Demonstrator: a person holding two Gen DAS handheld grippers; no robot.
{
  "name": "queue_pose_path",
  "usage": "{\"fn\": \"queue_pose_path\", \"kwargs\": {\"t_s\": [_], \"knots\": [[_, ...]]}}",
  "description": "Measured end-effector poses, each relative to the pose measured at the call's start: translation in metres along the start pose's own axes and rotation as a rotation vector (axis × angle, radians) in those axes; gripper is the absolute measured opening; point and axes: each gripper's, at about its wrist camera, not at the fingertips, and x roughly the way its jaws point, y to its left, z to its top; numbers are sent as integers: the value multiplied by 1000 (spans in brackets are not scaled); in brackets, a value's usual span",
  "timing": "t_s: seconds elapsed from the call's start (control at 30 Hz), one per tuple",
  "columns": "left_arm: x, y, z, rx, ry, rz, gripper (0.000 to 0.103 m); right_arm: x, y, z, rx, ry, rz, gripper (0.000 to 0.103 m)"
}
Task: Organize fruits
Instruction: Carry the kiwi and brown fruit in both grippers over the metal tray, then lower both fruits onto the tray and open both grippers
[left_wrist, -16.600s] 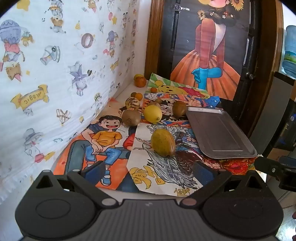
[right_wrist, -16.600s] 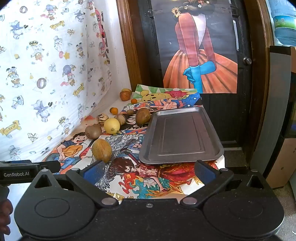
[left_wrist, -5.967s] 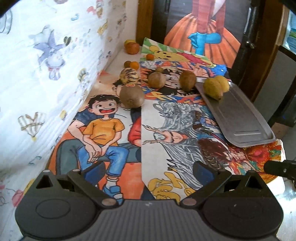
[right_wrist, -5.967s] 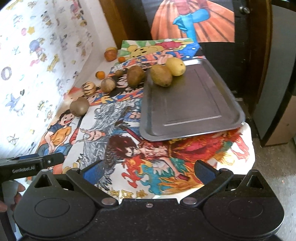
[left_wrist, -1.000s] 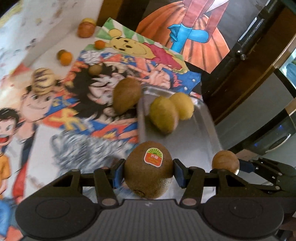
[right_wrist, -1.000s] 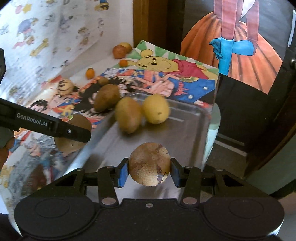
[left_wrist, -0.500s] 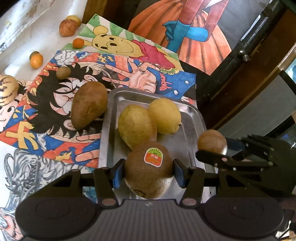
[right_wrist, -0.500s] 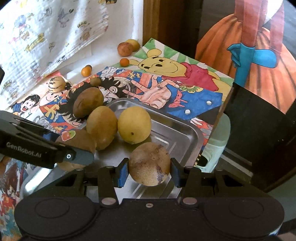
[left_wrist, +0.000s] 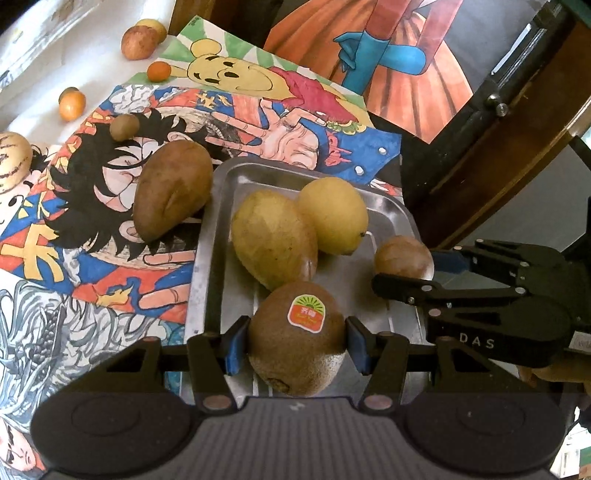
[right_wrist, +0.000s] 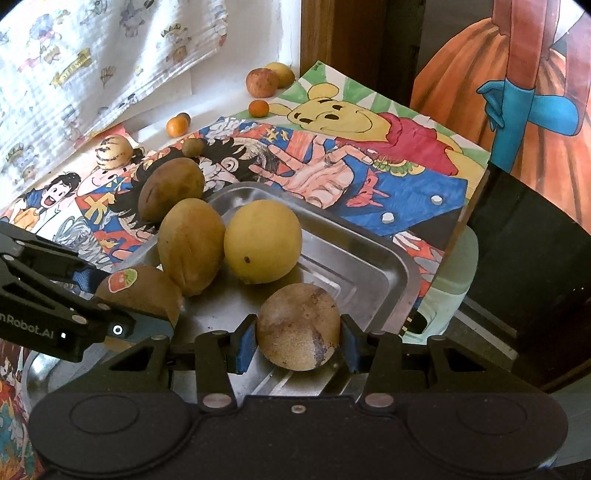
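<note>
Low in both frames, the left gripper (left_wrist: 297, 349) clamps a kiwi (left_wrist: 297, 338) and the right gripper (right_wrist: 297, 341) a brown fruit (right_wrist: 298, 326) over the tray (right_wrist: 354, 254) (two fruits inside); lower gently onto bare metal before releasing.

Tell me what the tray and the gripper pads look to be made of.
The tray looks like bare metal, likely stainless steel or aluminium: silver-grey, brushed sheen, reflections of fruit, pressed ridges in its floor. The pads on the left gripper look like blue matte rubber or soft plastic on black plastic fingers; the same blue pads show on the right gripper. Exact material is uncertain.
</note>
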Motion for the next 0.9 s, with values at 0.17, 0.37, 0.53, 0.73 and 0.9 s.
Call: {"fn": "queue_pose_path", "kwargs": {"t_s": [0.17,0.37,0.53,0.73,0.9], "knots": [[1,0,1,11,5,-4,59,2,-1,-2,12,6,-1,49],[2,0,2,23,7,-6,60,1,-1,-2,17,1,-5,50],[1,1,3,14,8,-9,61,-2,1,-3,22,-4,-12,54],[-3,2,3,17,2,-8,64,-9,3,-5,32,-17,-34,59],[-10,3,-1,19,-7,-6,69,-17,6,-8,46,-25,-63,66]]}}
